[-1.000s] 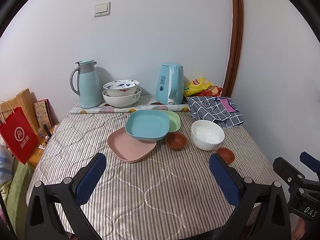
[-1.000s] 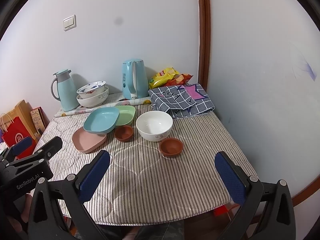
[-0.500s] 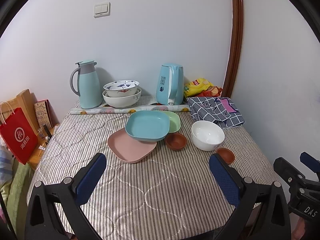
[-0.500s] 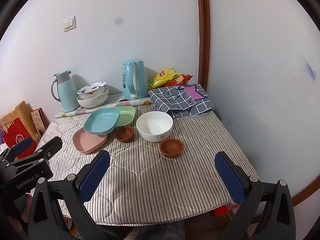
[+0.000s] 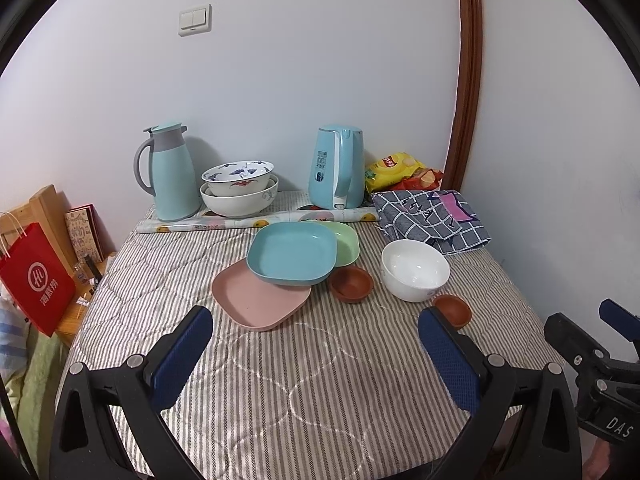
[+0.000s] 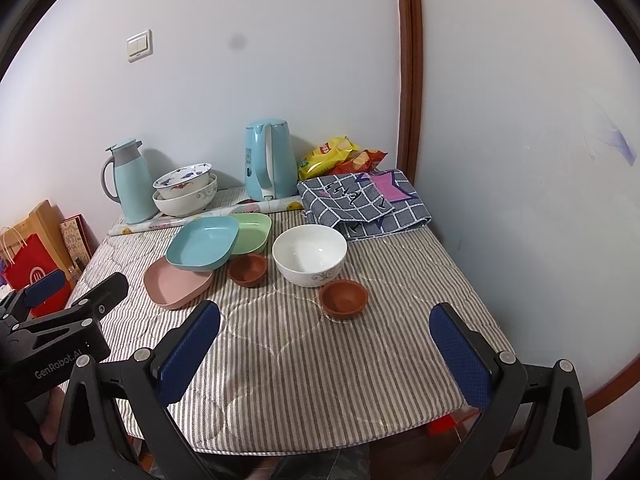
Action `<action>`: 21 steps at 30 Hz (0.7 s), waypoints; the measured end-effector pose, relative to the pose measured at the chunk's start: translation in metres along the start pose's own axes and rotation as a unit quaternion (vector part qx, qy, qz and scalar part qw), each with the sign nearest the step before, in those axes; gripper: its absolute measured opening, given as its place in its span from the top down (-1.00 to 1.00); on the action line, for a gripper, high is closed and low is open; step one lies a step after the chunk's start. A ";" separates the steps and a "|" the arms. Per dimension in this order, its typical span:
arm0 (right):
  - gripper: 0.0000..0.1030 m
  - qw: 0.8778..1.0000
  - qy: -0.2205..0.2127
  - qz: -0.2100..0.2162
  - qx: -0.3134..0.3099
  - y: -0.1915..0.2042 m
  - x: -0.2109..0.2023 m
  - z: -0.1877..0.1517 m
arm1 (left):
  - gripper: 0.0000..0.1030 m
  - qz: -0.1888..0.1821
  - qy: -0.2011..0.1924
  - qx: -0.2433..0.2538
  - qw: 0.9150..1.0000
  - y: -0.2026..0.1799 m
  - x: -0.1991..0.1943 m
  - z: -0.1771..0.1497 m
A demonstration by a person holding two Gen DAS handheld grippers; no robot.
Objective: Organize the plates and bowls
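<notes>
Left gripper: jaws spread wide, empty, above the bench.
Right gripper: likewise.
White bowl: mid-bench landmark.
Blue plate: left of white bowl, overlapping pink plate and green plate.
Brown dishes: one left, one nearer.

The table wears a grey-and-white striped quilted cloth. On it lie a pink plate, a teal plate, a light green plate, two reddish-brown small bowls and a plain white bowl. Far left stands a pale blue jug with a grey handle, beside white bowls painted blue and red. The kettle is pale blue, the snack bag yellow, the cloth grey with white checks and a pink patch. Both grippers' pads are dark blue on black frames.
</notes>
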State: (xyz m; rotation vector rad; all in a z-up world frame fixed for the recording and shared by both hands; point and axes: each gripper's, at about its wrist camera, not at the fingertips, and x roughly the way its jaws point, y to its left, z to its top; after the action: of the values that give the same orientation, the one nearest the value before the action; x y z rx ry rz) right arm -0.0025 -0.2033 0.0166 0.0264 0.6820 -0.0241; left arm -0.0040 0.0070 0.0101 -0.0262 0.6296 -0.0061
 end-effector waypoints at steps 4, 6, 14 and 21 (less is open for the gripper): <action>-0.99 1.000 0.004 -0.006 -0.004 -0.002 0.008 0.001 | -1.00 -0.004 0.002 0.000 1.000 0.003 0.007 0.004; -0.99 1.000 0.014 -0.004 -0.005 -0.002 0.015 0.002 | -1.00 -0.005 0.005 -0.005 1.000 0.006 0.014 0.006; -0.99 1.000 0.026 0.010 0.008 -0.004 0.043 0.011 | -1.00 -0.004 0.030 -0.018 0.999 0.017 0.048 0.023; -0.99 0.999 0.025 0.032 0.029 -0.005 0.061 0.025 | -1.00 0.004 0.042 -0.027 0.999 0.026 0.072 0.037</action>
State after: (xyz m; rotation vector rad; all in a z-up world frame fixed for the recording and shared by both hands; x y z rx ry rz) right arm 0.0601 -0.2102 -0.0023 0.1053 0.7297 0.0190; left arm 0.0756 0.0327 -0.0031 -0.0753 0.7135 0.0171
